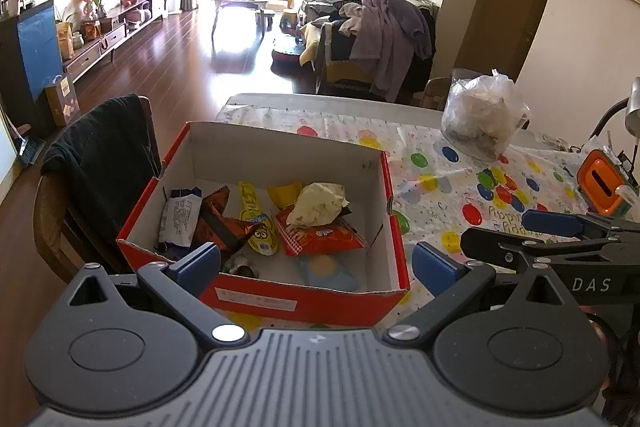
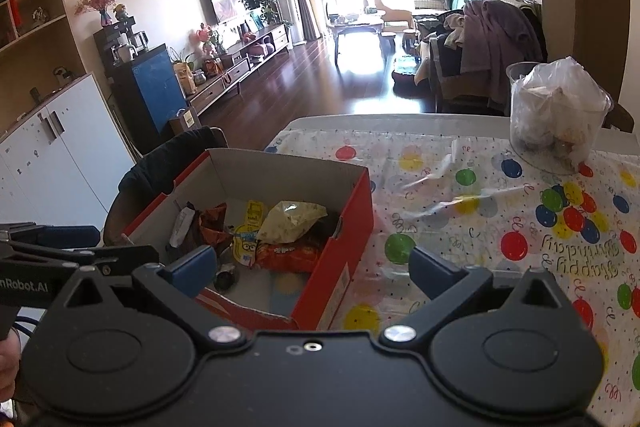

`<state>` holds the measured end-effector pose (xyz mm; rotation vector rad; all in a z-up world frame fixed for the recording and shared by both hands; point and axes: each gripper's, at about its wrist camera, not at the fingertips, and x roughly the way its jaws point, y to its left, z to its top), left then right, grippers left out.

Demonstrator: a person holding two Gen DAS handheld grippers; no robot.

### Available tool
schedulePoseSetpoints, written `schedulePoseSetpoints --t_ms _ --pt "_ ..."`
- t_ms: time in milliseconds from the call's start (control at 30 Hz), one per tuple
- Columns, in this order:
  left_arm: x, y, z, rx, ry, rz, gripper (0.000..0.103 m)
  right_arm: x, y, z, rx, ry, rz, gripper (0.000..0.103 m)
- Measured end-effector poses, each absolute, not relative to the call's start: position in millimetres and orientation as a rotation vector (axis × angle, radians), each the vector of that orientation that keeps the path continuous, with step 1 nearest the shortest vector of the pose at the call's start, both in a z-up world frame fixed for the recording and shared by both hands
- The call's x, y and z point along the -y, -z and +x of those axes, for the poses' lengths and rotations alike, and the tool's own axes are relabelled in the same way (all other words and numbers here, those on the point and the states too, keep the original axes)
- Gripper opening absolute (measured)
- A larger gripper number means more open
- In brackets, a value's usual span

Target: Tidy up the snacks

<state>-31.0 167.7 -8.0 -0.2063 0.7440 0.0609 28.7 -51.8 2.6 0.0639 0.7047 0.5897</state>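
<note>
1. Plastic, balloon-printed tablecloth covers the table, the largest surface in both views, spotted red, yellow, green and blue.
2. Red cardboard box with a plain inner lining sits on the cloth's left part; in the left wrist view it fills the centre, in the right wrist view it lies toward 9 o'clock of centre.
3. A clear tub stuffed with a crumpled plastic bag stands well apart from the box, at about 2 o'clock in both views.
4. The snacks lie inside the box – an orange-red packet with a pale yellow crumpled bag resting on it, a yellow cartoon-printed packet beside them at 9 o'clock, then a brown-orange wrapper and a white packet against the left wall.
5. The left gripper hangs above the box's near wall, blue pads spread wide, nothing between them.
6. The right gripper hovers over the box's near right corner – its pads also wide apart and empty.
7. An orange-topped small item sits at 3 o'clock in the left wrist view.
</note>
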Motion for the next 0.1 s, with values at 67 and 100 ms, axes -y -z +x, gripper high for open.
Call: schedulePoseSetpoints --t_ms 67,100 --pt "-166.4 8.2 -30.4 -0.746 -0.062 -0.204 0.103 52.9 -2.0 29.4 -0.705 -0.588 0.064 0.103" --pt "-165.2 8.3 -29.7 -0.748 -0.059 -0.204 0.103 54.2 -1.1 29.8 -0.706 -0.584 0.065 0.103"
